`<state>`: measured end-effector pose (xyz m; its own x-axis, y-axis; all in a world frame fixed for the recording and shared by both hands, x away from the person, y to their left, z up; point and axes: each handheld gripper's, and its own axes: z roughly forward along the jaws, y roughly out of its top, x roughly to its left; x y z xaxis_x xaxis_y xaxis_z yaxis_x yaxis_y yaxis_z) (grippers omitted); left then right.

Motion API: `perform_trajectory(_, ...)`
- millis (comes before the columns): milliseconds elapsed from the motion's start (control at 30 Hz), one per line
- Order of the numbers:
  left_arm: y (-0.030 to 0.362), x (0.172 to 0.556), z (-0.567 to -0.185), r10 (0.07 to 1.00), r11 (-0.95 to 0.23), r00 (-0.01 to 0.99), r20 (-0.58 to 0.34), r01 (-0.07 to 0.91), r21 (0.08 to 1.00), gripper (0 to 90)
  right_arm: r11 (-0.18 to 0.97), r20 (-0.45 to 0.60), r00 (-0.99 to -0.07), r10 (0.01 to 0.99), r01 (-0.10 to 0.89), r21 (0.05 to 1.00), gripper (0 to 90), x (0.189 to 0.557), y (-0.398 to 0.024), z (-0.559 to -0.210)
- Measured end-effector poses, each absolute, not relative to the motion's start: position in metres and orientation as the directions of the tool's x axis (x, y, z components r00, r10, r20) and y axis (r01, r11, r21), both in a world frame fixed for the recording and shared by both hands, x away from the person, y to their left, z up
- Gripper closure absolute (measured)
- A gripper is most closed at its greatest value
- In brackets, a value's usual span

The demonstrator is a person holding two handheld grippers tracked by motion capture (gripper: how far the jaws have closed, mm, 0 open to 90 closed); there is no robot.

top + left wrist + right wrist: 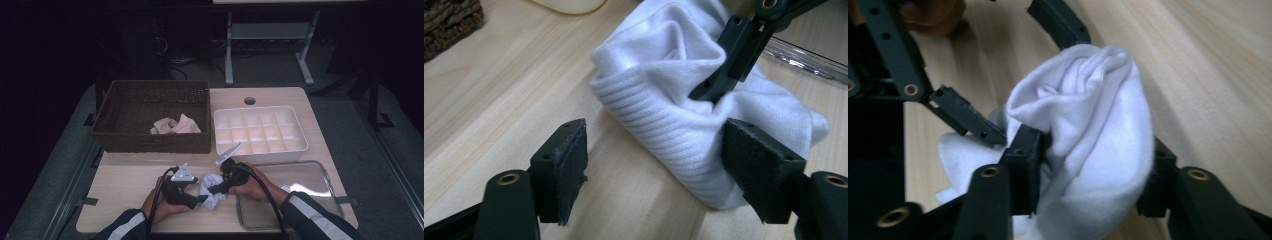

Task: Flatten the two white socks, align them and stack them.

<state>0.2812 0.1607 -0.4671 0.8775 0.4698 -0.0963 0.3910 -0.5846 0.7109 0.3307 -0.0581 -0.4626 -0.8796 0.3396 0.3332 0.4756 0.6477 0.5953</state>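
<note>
The white sock [212,191] lies bunched on the tabletop near its front edge, about midway along it, just left of the glass tray; in the left gripper view [684,125] its ribbed cuff faces the camera and the smoother knit above is folded into deep creases; in the right gripper view [1088,140] it stands up as a rounded, pinched bundle with a flat flap trailing on the wood behind. The right gripper [1088,175] reaches in from the right, angled leftward and down across the tray's near left corner, the hand wrapped round its body and the cable looping back over the sleeve; its jaws are clamped on the sock, the cloth bulging out between the two pads, and in the high view the gripper [216,189] meets the sock's right side. The left gripper [654,165] comes in from the front left, held low and nearly level, pointing right at the sock; its jaws stand apart, one pad against the cuff's end, the other clear of it over bare wood; in the high view [200,198] its grey plate faces up. Behind, a wicker basket [125,140] sits at the back left with a pink cloth [175,125] inside; a white divided box [260,131] stands beside it; the glass tray [300,195] fills the front right corner.
</note>
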Motion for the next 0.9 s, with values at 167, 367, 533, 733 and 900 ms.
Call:
perform_trajectory(167, 0.169, 0.285, -0.464, 0.456, -0.6, 0.886, -0.087, 0.378, 0.705, 21.6, 0.667, 0.265, -0.909, 0.322, 0.416, 0.619, 61.2, 0.324, -0.058, -0.457)
perform_trajectory(367, 0.199, 0.292, -0.462, 0.49, -0.632, 0.872, -0.008, 0.362, 0.685, 18.3, 0.659, 0.207, -0.923, 0.325, 0.378, 0.65, 62.0, 0.321, -0.062, -0.451)
perform_trajectory(533, 0.229, 0.303, -0.467, 0.542, -0.597, 0.84, -0.019, 0.401, 0.695, 17.7, 0.663, 0.171, -0.931, 0.322, 0.35, 0.661, 62.0, 0.319, -0.066, -0.446)
perform_trajectory(733, 0.236, 0.309, -0.473, 0.543, -0.59, 0.84, -0.005, 0.385, 0.709, 15.6, 0.678, 0.126, -0.938, 0.324, 0.323, 0.66, 62.1, 0.316, -0.066, -0.44)
perform_trajectory(900, 0.235, 0.311, -0.476, 0.536, -0.574, 0.844, -0.008, 0.371, 0.73, 15.1, 0.682, 0.106, -0.944, 0.314, 0.301, 0.666, 62.0, 0.314, -0.068, -0.436)
